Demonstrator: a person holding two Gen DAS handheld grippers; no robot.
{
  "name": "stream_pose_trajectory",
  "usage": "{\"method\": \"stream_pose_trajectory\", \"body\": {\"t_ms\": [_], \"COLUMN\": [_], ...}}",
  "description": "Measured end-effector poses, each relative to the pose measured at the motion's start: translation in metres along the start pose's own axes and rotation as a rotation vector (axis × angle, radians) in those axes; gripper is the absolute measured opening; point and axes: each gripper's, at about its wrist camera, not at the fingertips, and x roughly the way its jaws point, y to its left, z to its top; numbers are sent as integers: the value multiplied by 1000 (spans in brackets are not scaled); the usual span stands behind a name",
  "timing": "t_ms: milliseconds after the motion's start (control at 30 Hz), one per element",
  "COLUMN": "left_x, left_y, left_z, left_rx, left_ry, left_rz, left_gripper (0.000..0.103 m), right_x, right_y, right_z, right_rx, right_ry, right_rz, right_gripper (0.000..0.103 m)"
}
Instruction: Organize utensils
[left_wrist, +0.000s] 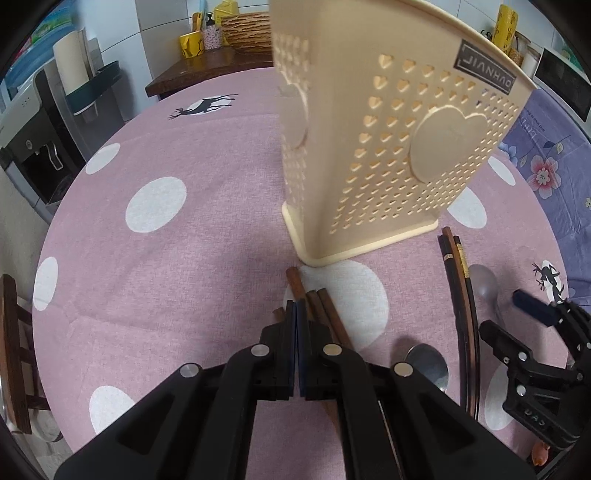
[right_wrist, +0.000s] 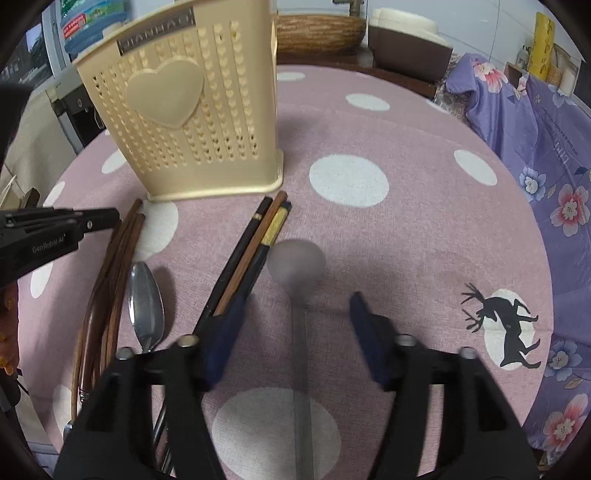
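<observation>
A cream perforated utensil holder (left_wrist: 388, 147) stands upright on the pink dotted tablecloth; it also shows in the right wrist view (right_wrist: 184, 110). My left gripper (left_wrist: 296, 306) is shut and empty, its tips just above the ends of brown wooden chopsticks (left_wrist: 317, 306). My right gripper (right_wrist: 295, 306) is open, straddling a grey long-handled spoon (right_wrist: 297, 266) that looks blurred. Dark chopsticks (right_wrist: 255, 240) lie left of that spoon, under my right gripper's left finger. A steel spoon (right_wrist: 146, 302) lies between the two chopstick groups.
The round table's pink cloth (left_wrist: 166, 258) has white dots and deer prints. A purple floral cloth (right_wrist: 546, 155) hangs at the right. A wooden side table with a yellow cup (left_wrist: 192, 44) and a woven basket (left_wrist: 247, 31) stands behind.
</observation>
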Motion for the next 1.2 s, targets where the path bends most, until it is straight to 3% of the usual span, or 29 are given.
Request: {"method": "stream_pose_trajectory", "body": {"t_ms": [200, 467, 533, 600, 633, 867, 933, 1067, 1200], "left_x": [-5, 3, 4, 3, 2, 10, 11, 9, 6], "left_y": [5, 3, 6, 9, 9, 3, -2, -13, -10], "left_z": [-7, -4, -4, -5, -6, -6, -5, -7, -11], "left_rx": [-32, -30, -49, -71, -69, -61, -42, -4, -9], "left_ry": [-2, 15, 22, 25, 13, 11, 6, 8, 2], "left_rz": [-22, 4, 9, 13, 5, 38, 57, 74, 64], "left_gripper": [2, 5, 18, 44, 45, 41, 36, 13, 12], "right_x": [-1, -1, 0, -1, 0, 2, 2, 3, 3], "right_y": [-2, -4, -5, -5, -5, -3, -4, -3, -4], "right_z": [-2, -5, -5, -5, -5, -5, -6, -6, -6], "right_rx": [-13, 0, -1, 0, 1, 1, 4, 6, 1], "right_ry": [6, 13, 15, 15, 15, 23, 25, 28, 26], "right_rz": [-7, 1, 4, 7, 6, 1, 2, 3, 2], "right_gripper": [62, 61, 61, 61, 60, 56, 56, 56, 56]}}
